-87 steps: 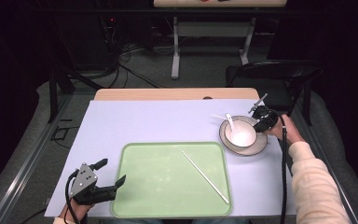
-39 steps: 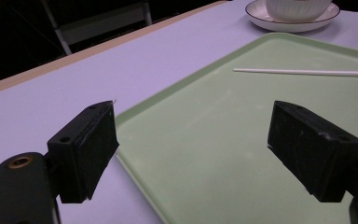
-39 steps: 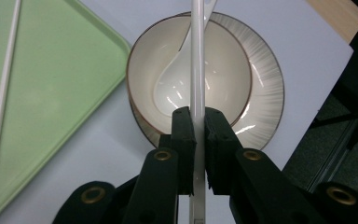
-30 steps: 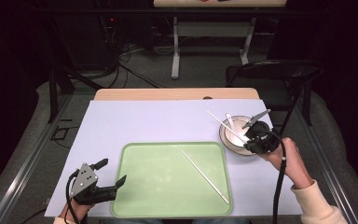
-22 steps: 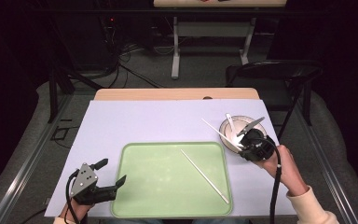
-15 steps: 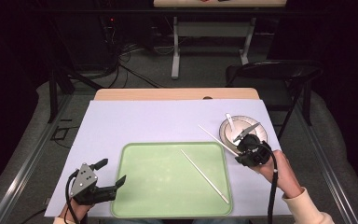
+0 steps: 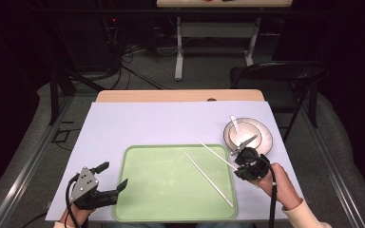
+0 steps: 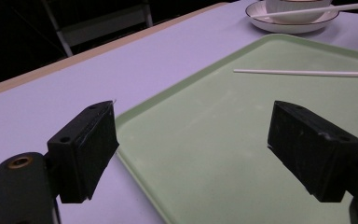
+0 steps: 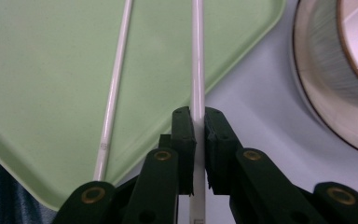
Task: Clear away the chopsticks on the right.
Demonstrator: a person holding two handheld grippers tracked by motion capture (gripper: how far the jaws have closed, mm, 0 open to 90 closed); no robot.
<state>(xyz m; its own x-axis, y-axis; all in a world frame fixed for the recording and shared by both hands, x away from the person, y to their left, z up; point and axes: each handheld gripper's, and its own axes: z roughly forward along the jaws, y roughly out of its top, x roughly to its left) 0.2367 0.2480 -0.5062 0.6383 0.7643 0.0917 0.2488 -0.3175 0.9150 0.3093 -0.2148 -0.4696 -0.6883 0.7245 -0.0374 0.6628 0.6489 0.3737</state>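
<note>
**Right claw clamps one chopstick over the tray's corner; left claw gapes with nothing in it**

In the high view the right claw is hard to read: the person's hand and the dark body of the tool cover the jaws, and only the held chopstick can be followed, slanting up-left from the grip over the near-right part of the green tray. The right gripper view settles it: the jaws are pressed tight on the held chopstick, which runs up between the pads and out of the top edge, its near end cut off at the bottom of the frame. Whether its far tip touches the tray cannot be told.

The second chopstick lies flat on the tray, just beside the held one and apart from it; in the right gripper view the second chopstick is cut off at both ends.

The bowl stands on the lilac bench just past the right claw, a white spoon in it; close up, only a slice of the bowl's rim is in frame.

The left claw rests at the tray's near-left corner. The left gripper view shows its jaws spread wide, one over the bench, one over the tray, nothing between them.
</note>
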